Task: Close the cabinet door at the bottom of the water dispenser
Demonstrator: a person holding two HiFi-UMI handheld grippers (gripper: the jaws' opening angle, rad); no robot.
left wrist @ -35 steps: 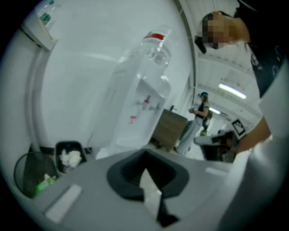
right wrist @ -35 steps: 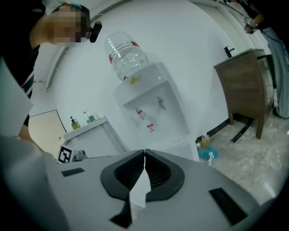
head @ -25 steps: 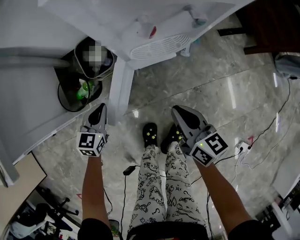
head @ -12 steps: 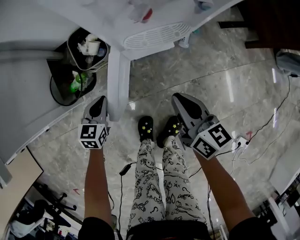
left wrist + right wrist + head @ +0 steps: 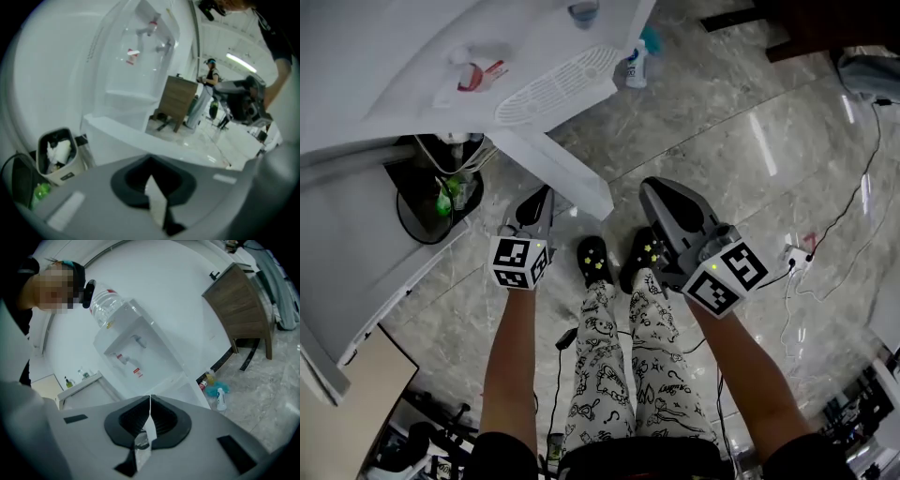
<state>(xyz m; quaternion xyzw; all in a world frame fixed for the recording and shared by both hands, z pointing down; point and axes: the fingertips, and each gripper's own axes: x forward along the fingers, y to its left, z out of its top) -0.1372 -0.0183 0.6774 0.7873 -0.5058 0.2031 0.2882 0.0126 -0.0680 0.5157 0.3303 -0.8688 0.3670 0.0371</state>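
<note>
The white water dispenser (image 5: 441,56) stands at the top left of the head view, with its drip grille (image 5: 555,86) facing me. Its bottom cabinet door (image 5: 558,173) is open and juts out at an angle over the floor. My left gripper (image 5: 544,197) is shut, its tips right beside the door's left face. In the left gripper view the door's edge (image 5: 154,140) crosses just beyond the shut jaws. My right gripper (image 5: 652,192) hangs shut to the right of the door, apart from it, holding nothing. The right gripper view shows the dispenser (image 5: 136,352) with its bottle.
A black bin (image 5: 427,202) and a smaller bin (image 5: 56,157) stand left of the door. Bottles (image 5: 635,64) lie by the dispenser's right side. A wooden cabinet (image 5: 243,305) stands further right. Cables and a power strip (image 5: 792,262) lie at right. My feet (image 5: 619,262) are below the door.
The door has swung from sticking straight out to a narrower angle with the dispenser's front. My left gripper moved right along with it. The right gripper barely moved.
</note>
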